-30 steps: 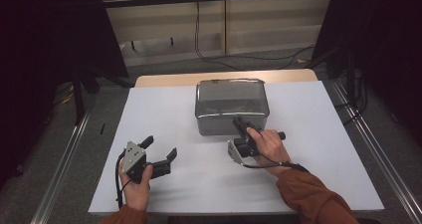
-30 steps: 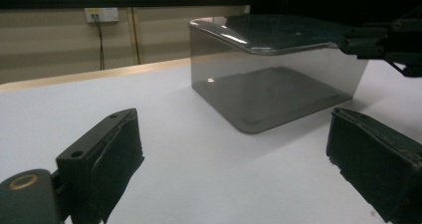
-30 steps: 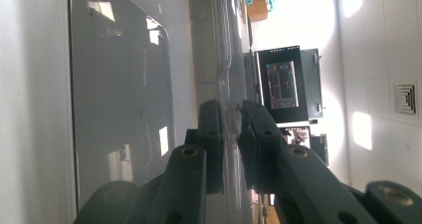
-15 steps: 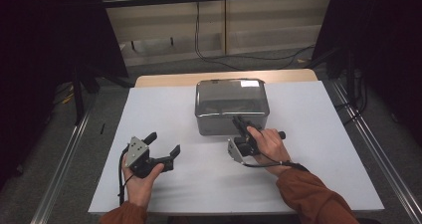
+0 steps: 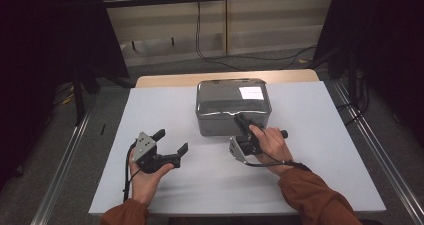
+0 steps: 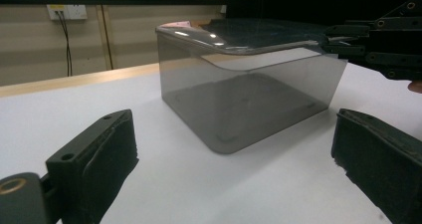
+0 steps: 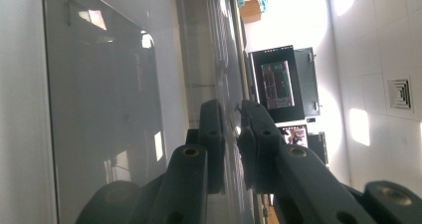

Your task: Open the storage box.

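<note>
A clear grey plastic box sits upside down on the white table, near the middle and a bit toward the far side. The right gripper is at the near edge of the box. In the right gripper view its jaws are pinched tight on the thin rim of the box, with the wall squeezed between the two pads. The left gripper is off to the left of the box, held a little above the table and well apart from it. Its jaws are wide open and hold nothing; in the left gripper view the box stands ahead between the two black pads. The step in hand looks like getting hold of the box with both grippers, and only one side is held so far. Next, the left gripper probably has to go to the left side of the box, slide its open jaws over the edge, and squeeze. It should go slowly, because the plastic is smooth and thin and the box could slip or tip while only one side is gripped.
</note>
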A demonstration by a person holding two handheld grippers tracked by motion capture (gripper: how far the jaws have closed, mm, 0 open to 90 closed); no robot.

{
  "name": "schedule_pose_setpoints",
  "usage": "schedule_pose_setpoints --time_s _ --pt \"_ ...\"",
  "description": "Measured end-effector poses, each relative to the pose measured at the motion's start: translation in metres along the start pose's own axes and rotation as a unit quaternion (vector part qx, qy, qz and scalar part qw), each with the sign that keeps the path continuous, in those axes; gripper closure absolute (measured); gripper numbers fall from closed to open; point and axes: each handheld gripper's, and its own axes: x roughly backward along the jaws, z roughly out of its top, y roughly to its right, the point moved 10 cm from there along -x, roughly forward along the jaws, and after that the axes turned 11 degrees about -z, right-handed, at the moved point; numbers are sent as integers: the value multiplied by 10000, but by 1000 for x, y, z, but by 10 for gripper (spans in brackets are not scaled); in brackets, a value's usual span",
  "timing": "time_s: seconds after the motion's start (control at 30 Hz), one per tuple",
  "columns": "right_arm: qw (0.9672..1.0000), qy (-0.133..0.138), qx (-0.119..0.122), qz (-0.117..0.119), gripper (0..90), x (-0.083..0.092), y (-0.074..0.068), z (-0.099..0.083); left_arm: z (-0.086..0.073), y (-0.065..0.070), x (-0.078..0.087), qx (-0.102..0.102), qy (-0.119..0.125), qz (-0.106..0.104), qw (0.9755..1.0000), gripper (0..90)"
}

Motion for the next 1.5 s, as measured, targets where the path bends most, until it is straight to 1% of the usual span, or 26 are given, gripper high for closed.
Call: schedule_pose_setpoints --time_s 0.03,0.13,0.17,0.27,0.3,0.33,0.37,0.4,0.43,0.5,0.57,0.63,0.7,0.77,0.83,0.93,0.97,1.03,1.07,1.17,1.2,1.23,1.27,1.37,1.47,1.5 --pt "10000 -15 0 -1 805 0 1 0 1 1 -2 -9 -17 -31 10000 39" --pt "10000 20 -23 -42 807 -1 4 1 6 2 -8 -144 -56 -69 9999 38" --pt "10000 1 -34 -46 808 -1 5 1 8 1 -10 -129 -2 -59 9999 39" --pt "10000 12 -31 -50 809 -1 6 1 12 -1 -13 -141 30 -47 9999 40" --pt "10000 6 -46 -52 809 -1 7 1 16 -3 -18 -103 74 -34 9999 37" --pt "10000 30 -42 -63 809 -1 7 1 18 -5 -20 -160 71 -29 9998 36" --pt "10000 36 -41 -67 810 -1 8 1 18 -5 -20 -160 71 -29 9998 36" --pt "10000 40 -26 -61 811 -2 9 1 21 -7 -24 -191 81 -3 9998 36" --pt "10000 28 -47 -74 811 -1 10 1 23 -7 -27 -136 95 -14 9999 36" --pt "9999 30 -64 -85 812 -2 12 1 24 -9 -32 -90 65 -3 9999 38" --pt "9999 55 -68 -106 813 -2 14 2 25 -10 -34 -122 50 4 9999 40" --pt "9999 51 -79 -124 814 -3 15 2 26 -11 -40 -170 51 -21 9998 46" --pt "9999 36 -96 -126 814 -3 15 2 28 -12 -44 -159 57 -30 9999 46" --pt "9999 43 -79 -133 816 -3 15 2 30 -13 -47 -196 62 -28 9998 47" --pt "9999 75 -12 -134 818 -4 17 2 34 -13 -54 -194 35 -20 9998 48" --pt "9998 94 25 -150 821 -5 22 3 36 -14 -60 -244 24 -27 9997 47" --pt "9998 85 -13 -169 822 -5 23 3 37 -17 -65 -332 16 -7 9994 48" --pt "9998 94 -31 -162 822 -6 24 3 37 -19 -68 -321 10 16 9995 50" --pt "9998 86 -6 -167 822 -6 25 3 36 -20 -70 -318 -49 18 9995 50" --pt "9998 90 -19 -161 822 -6 25 3 34 -28 -79 -362 -127 115 9992 56" --pt "9998 96 -4 -151 823 -6 24 3 34 -28 -79 -362 -127 115 9992 56" --pt "9998 95 1 -148 823 -6 24 3 33 -28 -85 -357 -147 81 9992 56" --pt "9999 73 2 -154 823 -6 25 3 33 -29 -87 -421 -155 97 9989 56" --pt "9998 60 -33 -167 824 -6 27 3 37 -31 -91 -372 21 99 9993 68" --pt "9998 86 -42 -184 824 -7 29 4 37 -34 -93 -409 -52 116 9991 67" --pt "9998 86 -32 -184 824 -8 31 4 43 -40 -95 -489 16 227 9985 71"
